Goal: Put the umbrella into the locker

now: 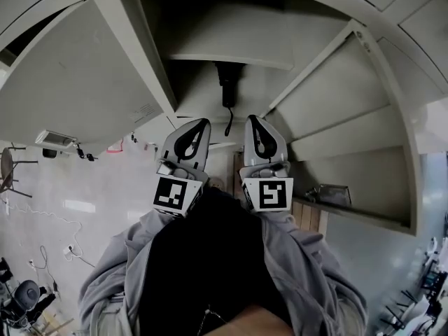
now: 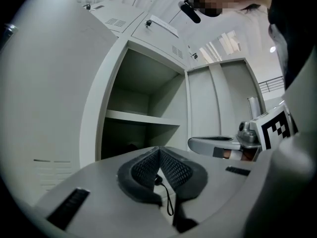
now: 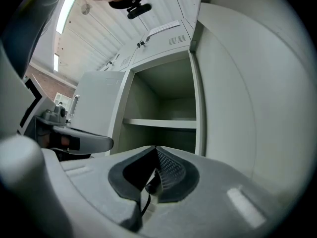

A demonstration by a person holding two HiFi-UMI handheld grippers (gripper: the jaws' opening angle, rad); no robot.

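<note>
Two hand-held claws are held side by side, pointing level into an open grey locker (image 1: 105, 61). The left claw (image 1: 204, 122) has its jaws pressed together with nothing between them. The right claw (image 1: 250, 118) is closed and empty too. The dark folded umbrella (image 1: 227, 86) lies inside the locker, in the compartment under the shelf (image 1: 231, 60), with a thin strap hanging from its near end. Both claws are clear of it. Grey sleeves (image 1: 112, 271) show behind the claws.
</note>
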